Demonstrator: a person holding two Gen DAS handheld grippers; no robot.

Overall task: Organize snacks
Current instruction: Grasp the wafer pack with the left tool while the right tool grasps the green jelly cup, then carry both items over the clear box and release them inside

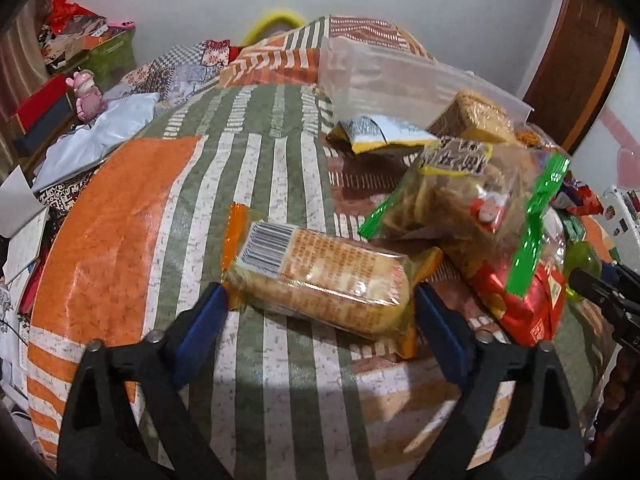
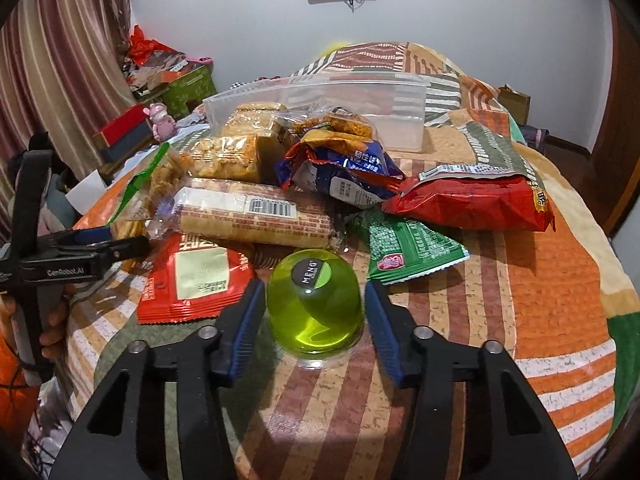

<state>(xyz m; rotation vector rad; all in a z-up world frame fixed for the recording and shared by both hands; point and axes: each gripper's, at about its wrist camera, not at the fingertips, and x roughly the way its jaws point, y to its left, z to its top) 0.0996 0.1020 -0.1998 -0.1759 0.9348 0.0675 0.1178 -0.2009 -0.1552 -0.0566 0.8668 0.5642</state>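
Snacks first: with both grippers (image 1: 320,300) (image 2: 314,312) spread, square right pads around jelly cup (image 2: 315,300), squeeze gently, lift toward clear bin (image 2: 400,120).

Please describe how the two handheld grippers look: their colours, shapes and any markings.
Both grippers, the left gripper and right gripper, have black plastic frames with triangular cut-outs, silver pivot screws and blue ribbed finger pads. The left one, seen from the side, reads "GenRobot.AI" in white.
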